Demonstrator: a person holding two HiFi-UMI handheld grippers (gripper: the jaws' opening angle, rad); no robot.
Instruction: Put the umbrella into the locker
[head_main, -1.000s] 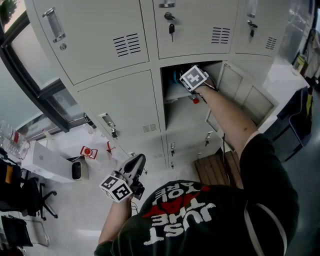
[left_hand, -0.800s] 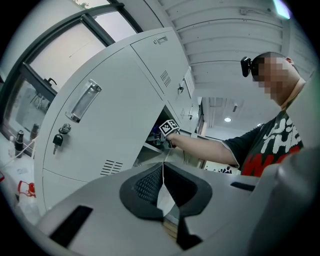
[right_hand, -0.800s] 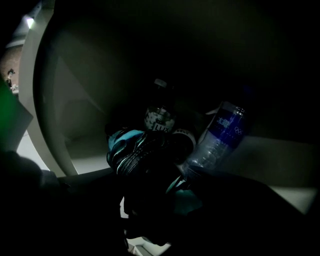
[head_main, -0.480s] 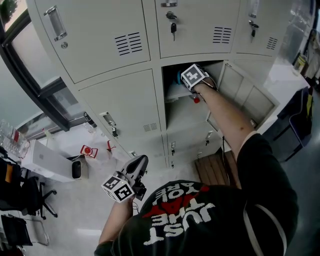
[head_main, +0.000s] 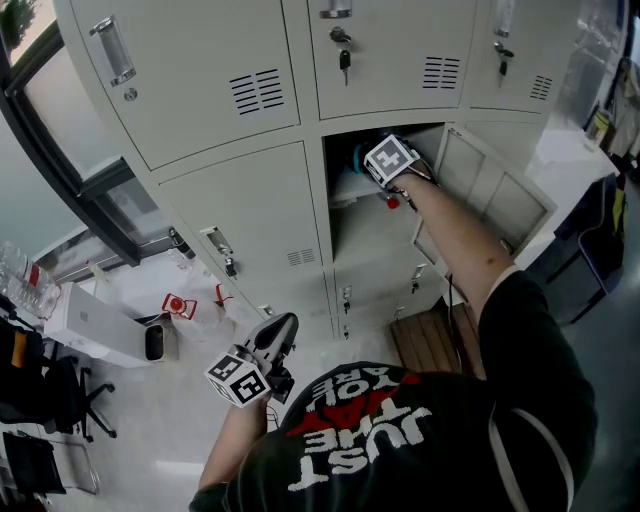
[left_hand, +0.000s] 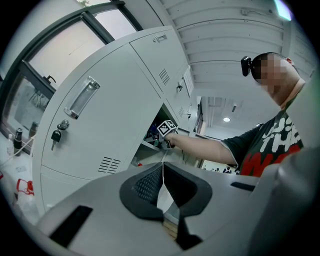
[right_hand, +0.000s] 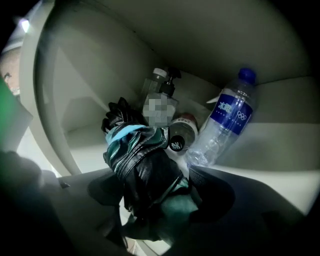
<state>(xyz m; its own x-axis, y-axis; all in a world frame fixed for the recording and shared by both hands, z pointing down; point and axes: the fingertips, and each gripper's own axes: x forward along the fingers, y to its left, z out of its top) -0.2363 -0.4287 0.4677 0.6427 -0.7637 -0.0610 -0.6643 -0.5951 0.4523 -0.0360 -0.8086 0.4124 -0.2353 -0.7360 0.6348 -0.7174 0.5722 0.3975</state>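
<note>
Folded umbrella (right_hand: 142, 165), wrinkled black-teal fabric, inside locker (head_main: 372, 228).

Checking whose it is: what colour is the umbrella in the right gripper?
The folded fabric umbrella is black with teal stripes, best in the right gripper view.

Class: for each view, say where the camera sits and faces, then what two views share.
Head view: on the head, facing steeply down at the lockers; shirt and both arms show.
Left gripper view: low, facing up at the lockers over its shut fingers; right arm shows.
Right gripper view: inside the open locker, facing the umbrella in its fingers.
Shared, first two: right gripper.
</note>
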